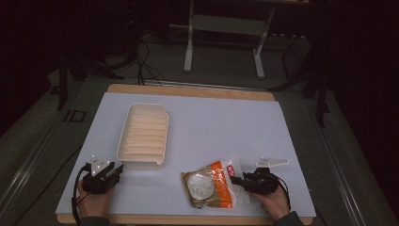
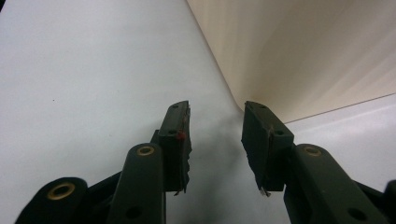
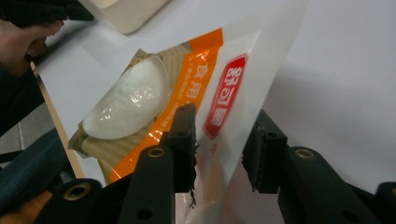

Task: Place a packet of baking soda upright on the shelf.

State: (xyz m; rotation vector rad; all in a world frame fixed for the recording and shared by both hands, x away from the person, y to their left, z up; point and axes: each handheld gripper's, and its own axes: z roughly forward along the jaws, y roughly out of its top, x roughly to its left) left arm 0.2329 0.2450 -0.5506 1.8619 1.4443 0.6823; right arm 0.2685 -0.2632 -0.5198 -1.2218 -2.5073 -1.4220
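From the high view, one ribbed white tray (image 1: 142, 135) sat empty left of centre on the surface (image 1: 226, 122), and one food bag (image 1: 211, 183) lay near the front edge. In the left gripper view, the left hand-held gripper (image 2: 216, 140) gaped with nothing between its jaws beside the tray's wall. In the right gripper view, the right hand-held gripper (image 3: 218, 144) straddled the bag's clear end, jaws partly open; whether the pads were touching it, I couldn't tell.

High view: dim and grainy; light falls on the table (image 1: 197, 127), surroundings beyond the table nearly black. Left gripper view: evenly lit; tray (image 2: 299, 51) blurred, soft shadow on the table beneath the jaws. Right gripper view: glare on the bag (image 3: 187, 93); jaws nearest the camera soft.
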